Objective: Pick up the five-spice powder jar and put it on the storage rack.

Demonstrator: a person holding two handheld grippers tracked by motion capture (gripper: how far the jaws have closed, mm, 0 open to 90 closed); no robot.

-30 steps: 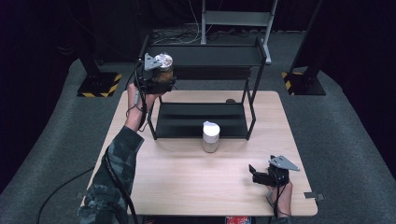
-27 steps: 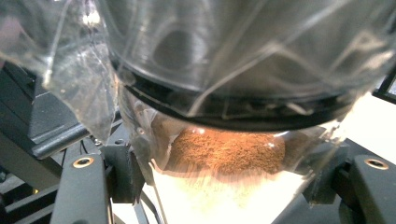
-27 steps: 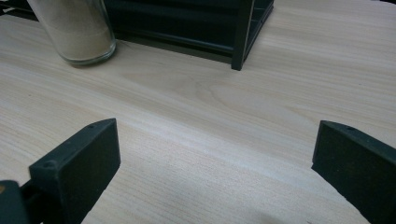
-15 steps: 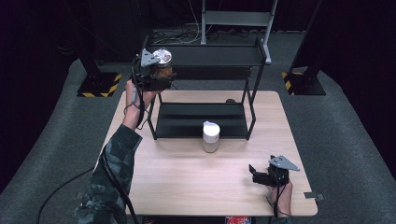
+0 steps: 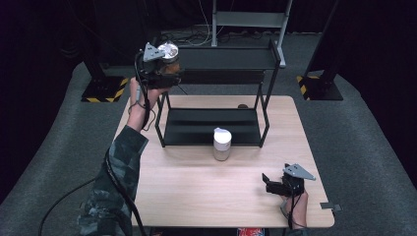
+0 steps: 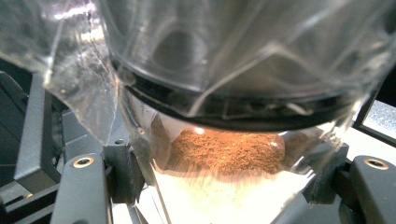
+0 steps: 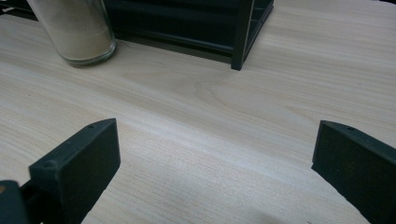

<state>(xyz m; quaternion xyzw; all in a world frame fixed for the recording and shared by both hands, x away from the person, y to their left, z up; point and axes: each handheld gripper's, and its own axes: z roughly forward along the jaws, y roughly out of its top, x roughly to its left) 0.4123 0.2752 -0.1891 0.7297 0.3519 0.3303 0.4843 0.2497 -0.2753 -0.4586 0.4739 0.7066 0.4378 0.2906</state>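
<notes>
Your left claw [image 5: 164, 73] grips a clear jar of brown powder [image 5: 169, 51] at the left end of the black rack's [image 5: 216, 125] top shelf. Your right claw [image 5: 275, 186] rests wide apart on the pale wooden counter [image 5: 196, 196]. Grey carpet [image 5: 369, 147] surrounds it, with dark walls behind.

Camouflage sleeve [image 5: 115, 169]; black claws with grey three-cornered plates, trailing cables.

In front of the black rack [image 5: 211, 127] my worktop [image 5: 196, 196] lies bare, passable; only the white-lidded jar [image 5: 222, 144] stands against the rack's front edge, blocking the middle.
</notes>
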